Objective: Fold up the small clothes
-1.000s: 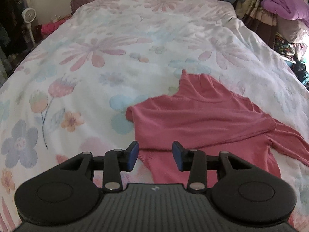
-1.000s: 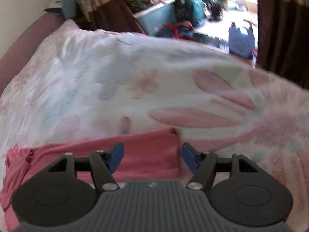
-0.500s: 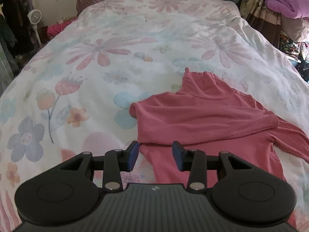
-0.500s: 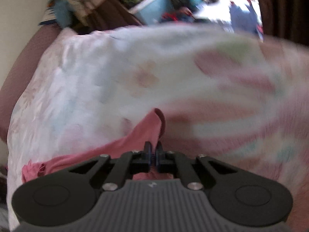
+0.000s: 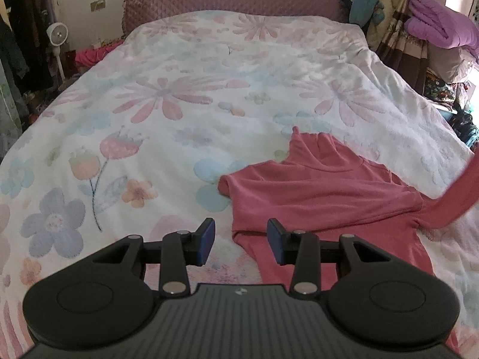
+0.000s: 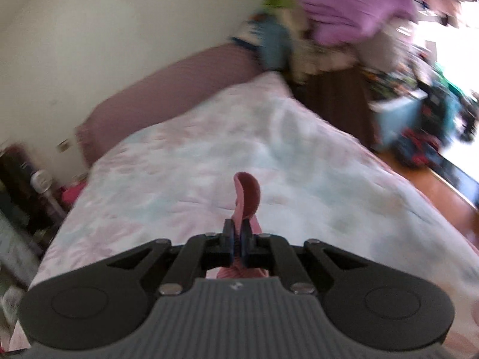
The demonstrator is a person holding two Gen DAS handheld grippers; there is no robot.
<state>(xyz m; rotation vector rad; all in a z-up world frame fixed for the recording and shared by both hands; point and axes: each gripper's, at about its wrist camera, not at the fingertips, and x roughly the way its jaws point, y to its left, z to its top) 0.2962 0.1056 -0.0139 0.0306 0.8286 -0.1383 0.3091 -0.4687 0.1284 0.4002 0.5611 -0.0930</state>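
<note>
So the right gripper had its fingers clamped on the pink top's sleeve, lifted off the bed. Left gripper hovered with fingers apart near the hem. Next, I'd guess: lay that sleeve across the body.

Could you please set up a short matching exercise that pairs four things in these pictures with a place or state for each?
Things:
1. left gripper
2. right gripper
3. pink top
4. purple blanket

Places or states:
A. piled on the clutter to the right of the headboard
B. jaws apart, nothing between them
C. body spread on the floral bedcover, one sleeve lifted
D. jaws shut on a pink sleeve end

Pairs: 1-B, 2-D, 3-C, 4-A
</note>
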